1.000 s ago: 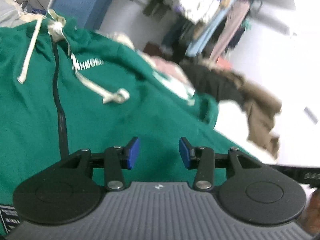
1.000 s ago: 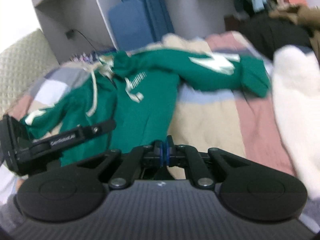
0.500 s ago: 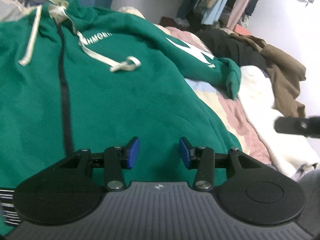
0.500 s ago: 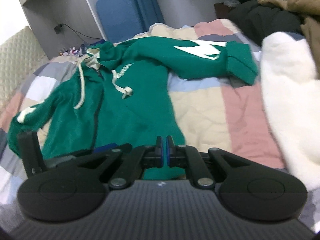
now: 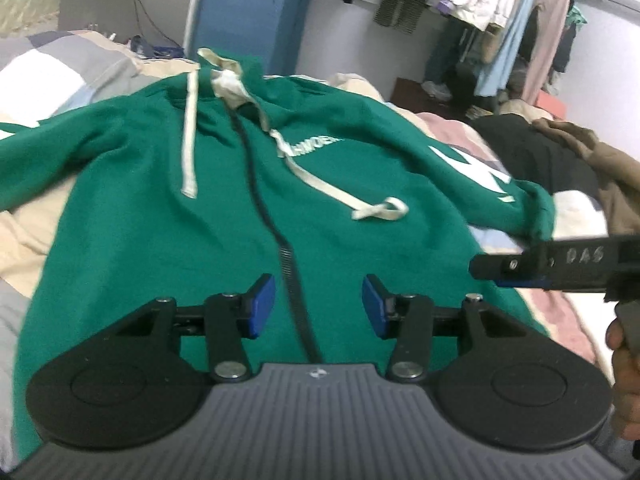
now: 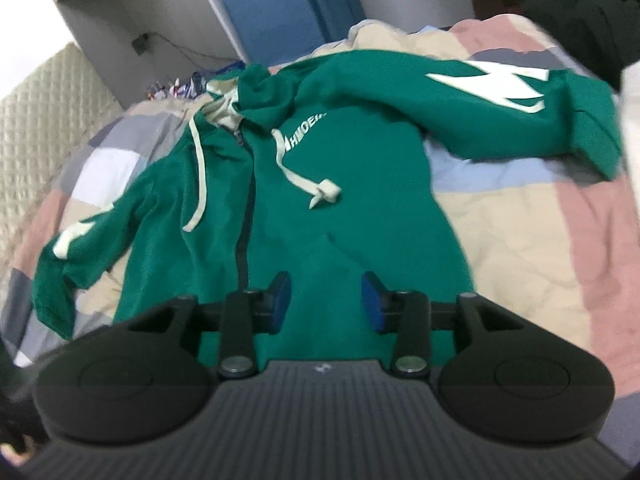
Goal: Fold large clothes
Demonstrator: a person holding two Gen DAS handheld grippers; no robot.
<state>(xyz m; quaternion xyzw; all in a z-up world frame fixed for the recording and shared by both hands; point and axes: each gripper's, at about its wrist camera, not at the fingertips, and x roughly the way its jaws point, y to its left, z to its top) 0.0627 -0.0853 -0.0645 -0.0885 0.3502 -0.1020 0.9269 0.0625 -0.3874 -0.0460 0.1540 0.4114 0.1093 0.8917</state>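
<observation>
The green zip hoodie (image 6: 340, 184) lies face up on the patchwork quilt (image 6: 520, 240) of the bed, its long axis running from the hem, nearest both grippers, away to the crumpled hood at the far end — the dark zipper (image 5: 260, 184) traces that line. Both tools hover over the lower body of the garment: the left gripper (image 5: 318, 306) sits astride the zipper, its blue fingers spread with nothing between them but air above the cloth, while the right gripper (image 6: 325, 302) hangs over the panel to the right of the zipper, its fingers having just been opening and now parted and empty. One sleeve (image 6: 500, 100) stretches out to the right, a white graphic on it, and the other (image 6: 80, 240) bends off to the left; judging by position, each hand is nearer its own side's sleeve. The fabric looks like thick, soft fleece, matte and limp, with flat cream drawcords (image 6: 304, 184) trailing across the chest. It should drape and slide rather than hold a crease.
</observation>
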